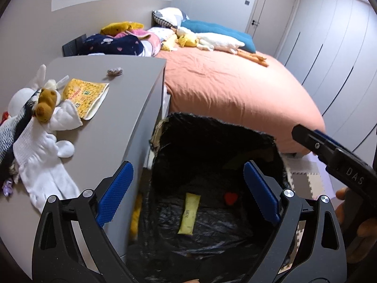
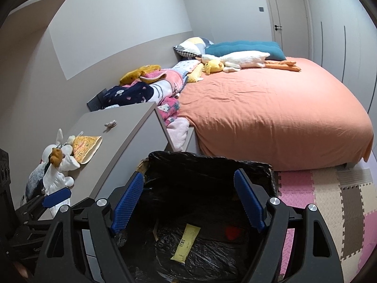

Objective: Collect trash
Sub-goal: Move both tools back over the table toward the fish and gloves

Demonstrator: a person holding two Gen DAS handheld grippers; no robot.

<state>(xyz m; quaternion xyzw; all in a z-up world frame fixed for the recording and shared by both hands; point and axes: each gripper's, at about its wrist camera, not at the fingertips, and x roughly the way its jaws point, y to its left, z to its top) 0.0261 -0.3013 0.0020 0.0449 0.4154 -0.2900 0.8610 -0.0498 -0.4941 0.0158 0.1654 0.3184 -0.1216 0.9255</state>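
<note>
Bedroom, both hand-held grippers gaping empty over lined bin [image 1: 212,155].
Next: fetch yellow snack packet [image 1: 86,95], left-of-frame surface [image 1: 113,118].

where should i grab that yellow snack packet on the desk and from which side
Take the yellow snack packet by its right edge, which slightly overhangs nothing but lies clear of the plush toys covering its lower left corner. It lies flat on the desk, so come down from above and right with the left tool, one finger sliding under that free edge.
</note>
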